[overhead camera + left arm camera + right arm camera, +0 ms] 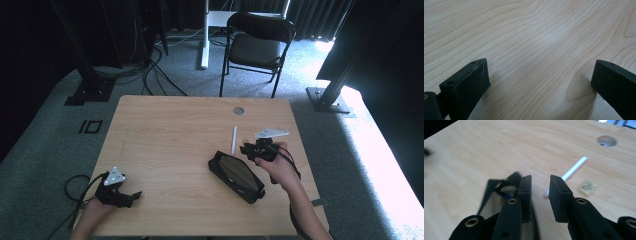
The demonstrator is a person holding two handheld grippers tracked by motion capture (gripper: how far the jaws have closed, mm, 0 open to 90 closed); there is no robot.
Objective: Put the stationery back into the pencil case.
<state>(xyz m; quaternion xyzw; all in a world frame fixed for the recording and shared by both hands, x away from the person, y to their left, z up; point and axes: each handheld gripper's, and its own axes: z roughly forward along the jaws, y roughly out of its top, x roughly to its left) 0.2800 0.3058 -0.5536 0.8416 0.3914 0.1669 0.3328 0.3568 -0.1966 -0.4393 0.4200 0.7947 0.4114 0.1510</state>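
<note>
A black pencil case (236, 176) lies slantwise on the wooden table (170, 130), right of the middle. Just beyond its far end lie a white pen (233, 140) and a small pale eraser (246, 139). My right gripper (246, 149) hovers over the case's far end, next to the pen. In the right gripper view its jaws (540, 178) stand a narrow gap apart with nothing between them. Below them is the blurred case (495, 192), and beyond are the pen (574, 167) and eraser (587, 187). My left gripper (134, 196) rests at the front left, open wide (541, 67) over bare wood.
A round cable hole (238, 110) sits near the table's far edge. A black folding chair (257, 47) stands behind the table. Cables and dark stand bases lie on the floor around it. A cable trails from the left gripper off the table's front left corner.
</note>
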